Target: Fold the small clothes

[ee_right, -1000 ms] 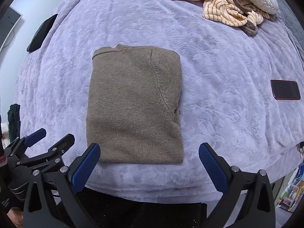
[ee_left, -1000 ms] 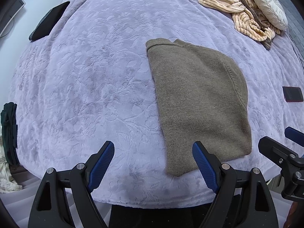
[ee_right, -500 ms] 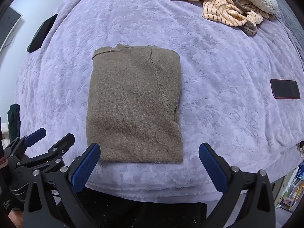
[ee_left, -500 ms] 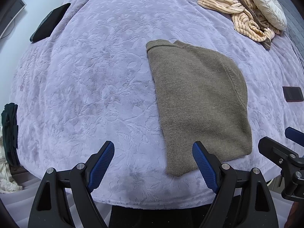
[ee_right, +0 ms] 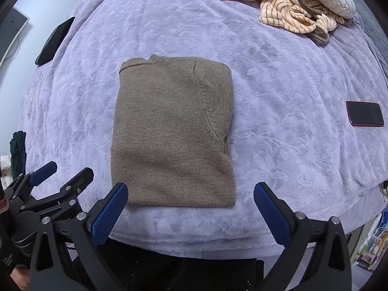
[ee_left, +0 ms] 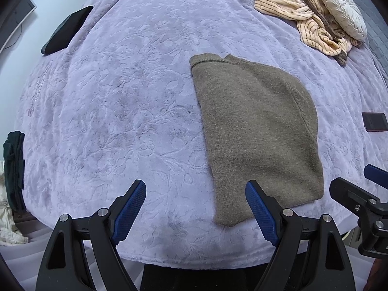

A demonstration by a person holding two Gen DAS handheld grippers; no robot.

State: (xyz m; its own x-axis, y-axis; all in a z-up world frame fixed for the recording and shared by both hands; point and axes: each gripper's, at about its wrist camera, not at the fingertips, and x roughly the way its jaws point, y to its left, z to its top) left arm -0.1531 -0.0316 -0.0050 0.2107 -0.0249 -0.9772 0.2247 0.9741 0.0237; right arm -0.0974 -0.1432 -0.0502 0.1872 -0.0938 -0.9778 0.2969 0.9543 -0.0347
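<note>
Sweater (ee_right: 172,133) lay folded into a neat rectangle near the front edge of the bed (ee_right: 278,55). Left gripper (ee_left: 195,212) and right gripper (ee_right: 190,212) hung above that edge, jaws apart and empty. Folding looked finished; next probably came the striped garment (ee_right: 274,4) at the far corner.

A home bedroom: a bed (ee_right: 278,77) spread with a plush lilac blanket embossed with flowers fills both views. A round pleated cushion (ee_left: 342,7) and a crumpled striped garment (ee_left: 291,7) lie at its far end, a phone (ee_right: 365,114) rests on the blanket, and a folded brown sweater (ee_right: 172,131) lies mid-bed.
</note>
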